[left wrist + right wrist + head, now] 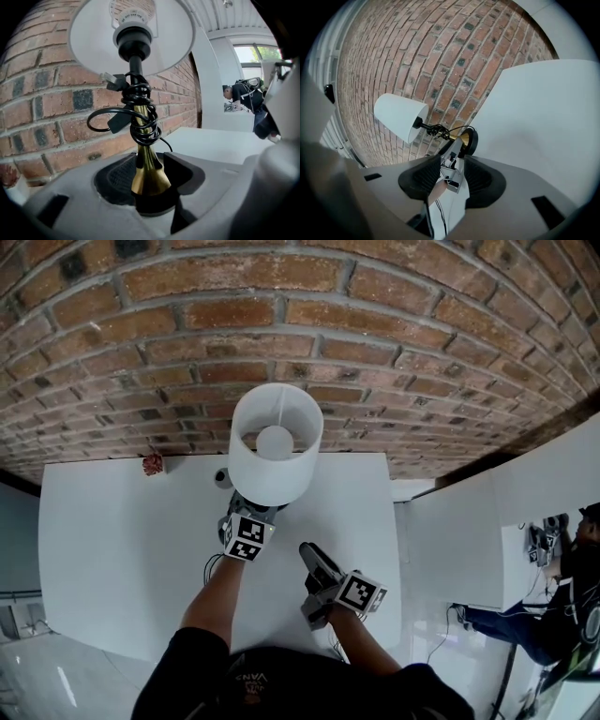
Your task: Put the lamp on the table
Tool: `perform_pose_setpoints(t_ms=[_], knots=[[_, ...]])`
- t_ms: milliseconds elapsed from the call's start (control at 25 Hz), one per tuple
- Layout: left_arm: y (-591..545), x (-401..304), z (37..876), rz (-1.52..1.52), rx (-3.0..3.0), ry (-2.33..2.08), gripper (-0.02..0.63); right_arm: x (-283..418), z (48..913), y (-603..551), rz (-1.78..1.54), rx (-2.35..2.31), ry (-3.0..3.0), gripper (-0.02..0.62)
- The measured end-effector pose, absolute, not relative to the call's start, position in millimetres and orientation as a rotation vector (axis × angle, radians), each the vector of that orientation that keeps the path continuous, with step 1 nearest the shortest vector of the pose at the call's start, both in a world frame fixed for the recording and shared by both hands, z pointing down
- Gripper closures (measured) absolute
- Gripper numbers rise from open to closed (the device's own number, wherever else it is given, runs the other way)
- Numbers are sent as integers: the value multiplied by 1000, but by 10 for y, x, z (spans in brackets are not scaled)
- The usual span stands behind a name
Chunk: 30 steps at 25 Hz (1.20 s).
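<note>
Glossy brass lamp stem (149,176); matt white shade (276,465); smooth white table (122,540); rough brick wall (375,334).

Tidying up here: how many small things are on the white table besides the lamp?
2: a red thing at the back left edge of the table, and a small round thing just left of the lamp. The lamp may hide more.

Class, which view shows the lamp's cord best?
The left gripper view: the cord coils round the stem, close and sharp. The right gripper view shows it tiny; in the head view the shade hides it.
</note>
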<state>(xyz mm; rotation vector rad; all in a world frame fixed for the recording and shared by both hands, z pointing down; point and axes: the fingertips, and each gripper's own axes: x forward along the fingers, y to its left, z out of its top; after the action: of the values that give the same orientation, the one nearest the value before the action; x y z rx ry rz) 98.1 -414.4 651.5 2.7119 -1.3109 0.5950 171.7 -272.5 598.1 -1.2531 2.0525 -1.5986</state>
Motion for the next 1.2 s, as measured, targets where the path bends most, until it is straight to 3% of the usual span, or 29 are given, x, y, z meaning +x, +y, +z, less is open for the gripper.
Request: perform_pose_setpoints(t_ms=[920,1200], knots=[[-2935,286,5780,446,2731,-1386,417,1310,5573,-1816,-1490,-1296,2106,459],[-2557,-84,5536,423,2696,-1368,457,1054,5448,-1624,-1445,-1307,2106,468]])
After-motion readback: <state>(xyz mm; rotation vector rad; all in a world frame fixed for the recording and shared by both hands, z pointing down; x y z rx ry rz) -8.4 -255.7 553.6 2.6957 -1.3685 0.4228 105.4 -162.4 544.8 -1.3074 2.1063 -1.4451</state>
